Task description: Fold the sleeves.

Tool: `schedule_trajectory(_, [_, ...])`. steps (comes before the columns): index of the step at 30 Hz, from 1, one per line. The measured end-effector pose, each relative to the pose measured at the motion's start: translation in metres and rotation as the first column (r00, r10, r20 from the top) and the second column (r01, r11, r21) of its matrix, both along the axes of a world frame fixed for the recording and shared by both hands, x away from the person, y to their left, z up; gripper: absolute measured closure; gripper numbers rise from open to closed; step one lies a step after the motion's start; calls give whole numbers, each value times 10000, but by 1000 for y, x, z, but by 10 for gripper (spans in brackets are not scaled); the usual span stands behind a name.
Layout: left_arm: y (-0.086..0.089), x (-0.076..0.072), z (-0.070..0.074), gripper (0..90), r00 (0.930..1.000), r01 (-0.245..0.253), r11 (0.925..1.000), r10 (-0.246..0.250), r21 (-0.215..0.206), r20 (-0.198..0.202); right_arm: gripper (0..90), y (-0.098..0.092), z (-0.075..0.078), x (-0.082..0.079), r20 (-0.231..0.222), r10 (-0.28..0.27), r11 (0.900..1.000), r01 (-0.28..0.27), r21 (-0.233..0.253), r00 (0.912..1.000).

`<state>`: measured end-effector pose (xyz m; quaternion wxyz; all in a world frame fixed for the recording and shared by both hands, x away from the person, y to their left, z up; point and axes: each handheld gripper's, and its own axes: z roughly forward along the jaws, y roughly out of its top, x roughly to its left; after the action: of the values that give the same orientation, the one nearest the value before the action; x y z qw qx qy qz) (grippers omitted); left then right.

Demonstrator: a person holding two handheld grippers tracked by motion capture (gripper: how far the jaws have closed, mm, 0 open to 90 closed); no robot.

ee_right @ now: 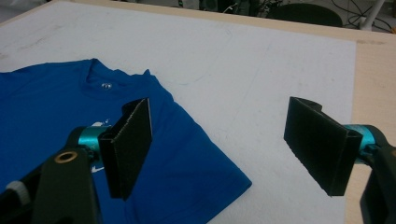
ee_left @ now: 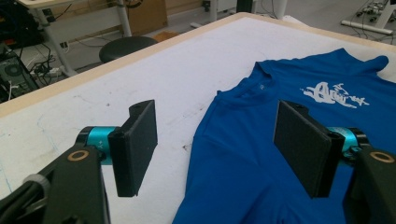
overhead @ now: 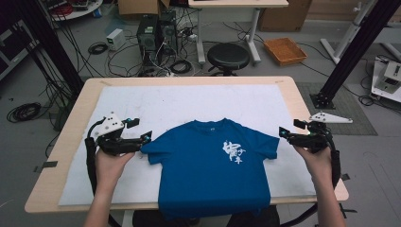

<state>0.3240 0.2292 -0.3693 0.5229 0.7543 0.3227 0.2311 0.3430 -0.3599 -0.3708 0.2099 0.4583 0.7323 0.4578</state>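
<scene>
Blue t-shirt [overhead: 213,170] lay flat, print up, on the white mat [overhead: 189,101] of the desk [overhead: 71,118], hem hanging over the near edge. Left tongs [overhead: 145,137] spread at the left sleeve, right tongs [overhead: 283,133] spread beside the right sleeve; neither pinched cloth. Likely the pre-grasp step of folding: next, close on both sleeves. Orange tray [overhead: 285,50] on the floor, contents unclear.
</scene>
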Motion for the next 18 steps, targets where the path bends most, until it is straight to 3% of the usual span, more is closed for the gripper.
schedule_trajectory(18, [8, 1, -5, 307, 9994, -229, 9997, 226, -121, -261, 232, 3, -1, 3, 34, -81, 10000, 81, -27, 10000])
